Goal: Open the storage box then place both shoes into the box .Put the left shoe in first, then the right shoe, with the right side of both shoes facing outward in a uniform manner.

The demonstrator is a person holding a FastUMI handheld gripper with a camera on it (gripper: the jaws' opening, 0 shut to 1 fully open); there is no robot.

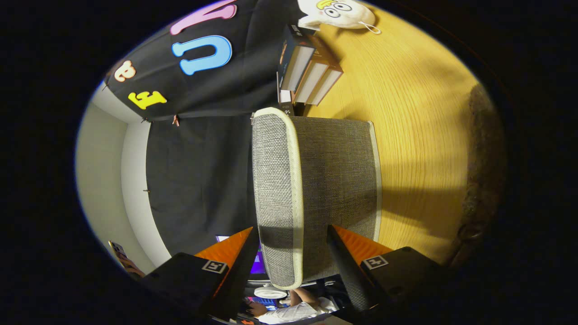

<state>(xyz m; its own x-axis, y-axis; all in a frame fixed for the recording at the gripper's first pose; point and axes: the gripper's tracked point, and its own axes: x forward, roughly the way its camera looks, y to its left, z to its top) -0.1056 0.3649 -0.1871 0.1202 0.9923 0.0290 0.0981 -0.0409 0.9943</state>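
The view is rolled sideways, so the wooden table (420, 113) runs up the right. A grey woven storage box (338, 171) with cream trim stands on it, and its lid (275, 180) is down. My gripper (292, 228) is open and straddles the near edge of the lid. One finger (244, 253) lies along the lid's top face. The other finger (341, 253) lies against the box's side wall below the rim. A dark brown fuzzy shoe (485, 180) lies on the table beyond the box, partly cut off.
A stack of books (311, 67) stands on the table just past the box, by the black cloth wall (198, 180). A white plush toy (343, 13) lies farther along. A person's arm (298, 309) and screens show behind my fingers.
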